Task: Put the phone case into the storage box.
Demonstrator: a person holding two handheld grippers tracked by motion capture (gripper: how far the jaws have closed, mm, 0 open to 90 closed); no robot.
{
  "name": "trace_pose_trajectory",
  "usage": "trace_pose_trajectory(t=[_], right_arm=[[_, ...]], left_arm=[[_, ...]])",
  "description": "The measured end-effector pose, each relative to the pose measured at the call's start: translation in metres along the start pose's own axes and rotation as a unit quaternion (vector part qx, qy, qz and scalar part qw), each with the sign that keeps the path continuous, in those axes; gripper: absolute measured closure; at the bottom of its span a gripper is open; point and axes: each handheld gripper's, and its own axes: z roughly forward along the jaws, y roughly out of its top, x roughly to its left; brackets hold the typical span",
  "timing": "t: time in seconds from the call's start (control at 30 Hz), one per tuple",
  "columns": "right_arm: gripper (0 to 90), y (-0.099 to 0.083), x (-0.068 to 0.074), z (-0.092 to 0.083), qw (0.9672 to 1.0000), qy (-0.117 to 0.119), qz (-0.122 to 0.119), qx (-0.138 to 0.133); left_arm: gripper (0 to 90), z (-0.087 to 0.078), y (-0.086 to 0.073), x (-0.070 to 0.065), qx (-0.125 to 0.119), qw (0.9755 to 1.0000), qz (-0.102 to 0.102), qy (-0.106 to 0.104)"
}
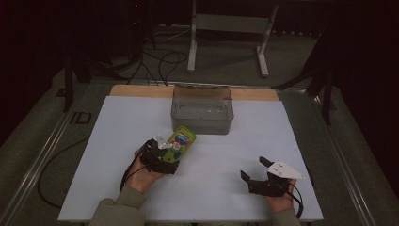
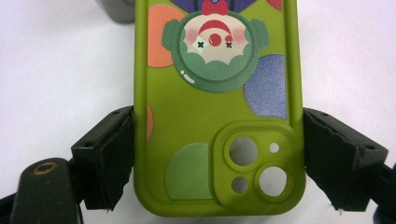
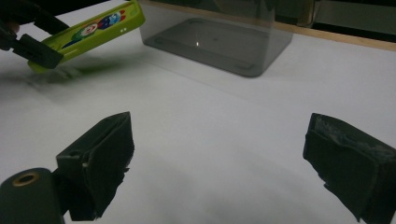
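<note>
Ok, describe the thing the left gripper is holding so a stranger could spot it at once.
Start at the white board covering the table, then the clear grey bin at its far middle. Just in front of the bin, the left gripper pinches a phone case by its long sides. It is lime green with a cartoon clown and camera cut-outs, the one brightly coloured thing there.

In the left gripper view the top edge cuts off the far end of the green phone case point(image 2: 215, 116). The grey bin point(image 2: 119, 10) shows just a corner there, too.
</note>
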Motion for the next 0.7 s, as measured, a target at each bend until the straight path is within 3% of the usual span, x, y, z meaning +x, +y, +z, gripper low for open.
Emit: trace_pose_trajectory(t=[0.33, 0.7], right_arm=[[8.5, 0.007, 0.0, 0.004, 0.9985, 0.036, 0.037, 0.018], [8.5, 0.025, 0.011, 0.017, 0.9968, 0.056, 0.051, 0.025]], left_arm=[[16.4, -0.014, 0.0, -0.001, -0.039, 0.999, -0.01, 0.021], [16.4, -0.02, 0.0, -0.006, -0.059, 0.9981, -0.011, 0.018]])
